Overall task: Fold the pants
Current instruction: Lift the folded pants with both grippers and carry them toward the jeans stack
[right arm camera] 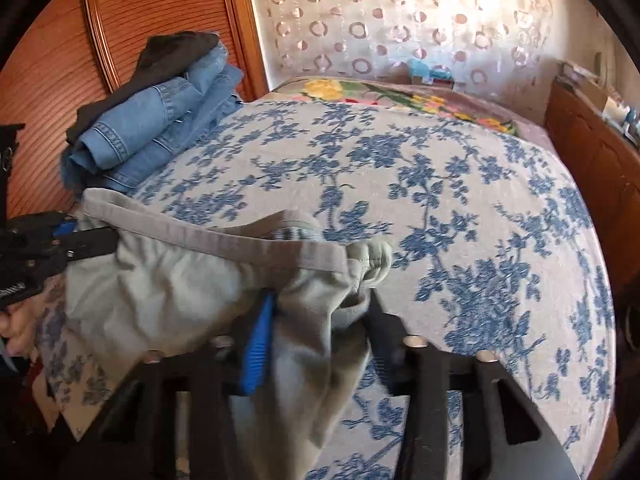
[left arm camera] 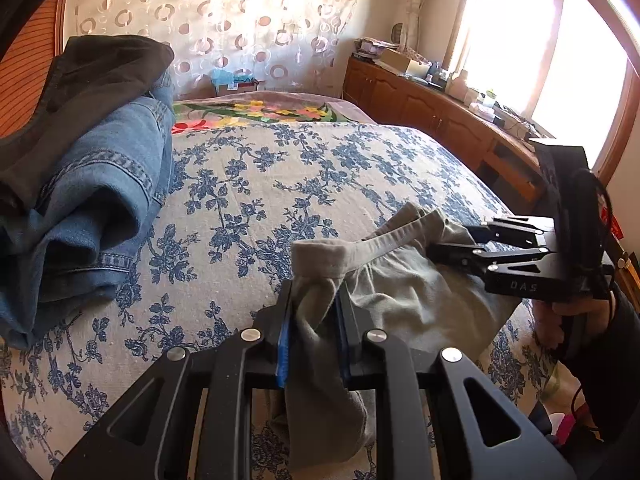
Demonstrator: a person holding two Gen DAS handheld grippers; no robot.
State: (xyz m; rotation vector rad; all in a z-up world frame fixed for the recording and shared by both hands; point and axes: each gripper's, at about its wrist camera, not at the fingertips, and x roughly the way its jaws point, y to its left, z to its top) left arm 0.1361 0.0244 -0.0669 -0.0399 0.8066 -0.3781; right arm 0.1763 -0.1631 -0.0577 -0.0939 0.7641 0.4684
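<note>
Grey pants (left arm camera: 404,300) hang by their waistband above the bed's blue-flowered cover (left arm camera: 260,184). In the left wrist view my left gripper (left arm camera: 314,300) is shut on a bunched end of the waistband, the cloth squeezed between its blue pads and drooping below. My right gripper (left arm camera: 448,246) comes in from the right and grips the other end of the waist. In the right wrist view the pants (right arm camera: 168,280) are bunched between the right gripper's (right arm camera: 320,328) fingers, pressed against the blue pad (right arm camera: 258,344). The left gripper (right arm camera: 94,236) pinches the waistband at the left edge.
A pile of blue jeans (left arm camera: 100,184) with a dark garment on top lies at the bed's left side, against a wooden wardrobe (right arm camera: 60,60). A flowered blanket (left arm camera: 272,110) covers the far end. A wooden cabinet (left arm camera: 440,116) with clutter runs under the window on the right.
</note>
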